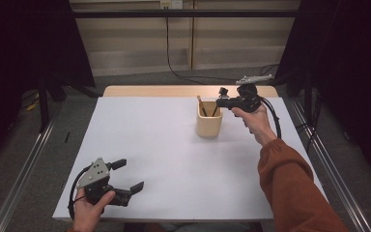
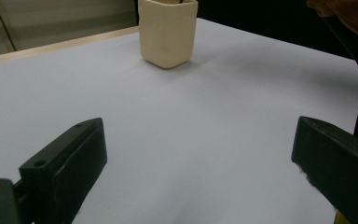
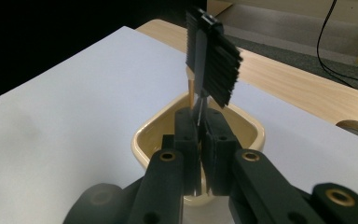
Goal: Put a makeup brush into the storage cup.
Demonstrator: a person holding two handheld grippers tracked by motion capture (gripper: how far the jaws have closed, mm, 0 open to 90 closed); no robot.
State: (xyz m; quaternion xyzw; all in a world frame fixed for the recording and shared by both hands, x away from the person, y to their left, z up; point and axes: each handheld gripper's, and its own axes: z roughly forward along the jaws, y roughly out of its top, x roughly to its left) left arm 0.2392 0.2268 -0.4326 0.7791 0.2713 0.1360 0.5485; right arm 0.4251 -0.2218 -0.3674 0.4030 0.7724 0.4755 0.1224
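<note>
Pinching a thin-handled black bristle brush (image 3: 212,56), my right gripper (image 3: 199,135) hung above the glossy cream square-rounded cup (image 3: 156,133); my left gripper (image 2: 200,163) gaped over matte white table (image 2: 191,116).

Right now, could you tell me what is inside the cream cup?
The cream cup holds a wooden stick, and the black brush gripped by the right gripper reaches down into it. Its bottom is hidden.

Brush (image 3: 212,56) handle hidden between the closed jaws; cup (image 2: 168,31) top cut off beyond the open jaws.
</note>
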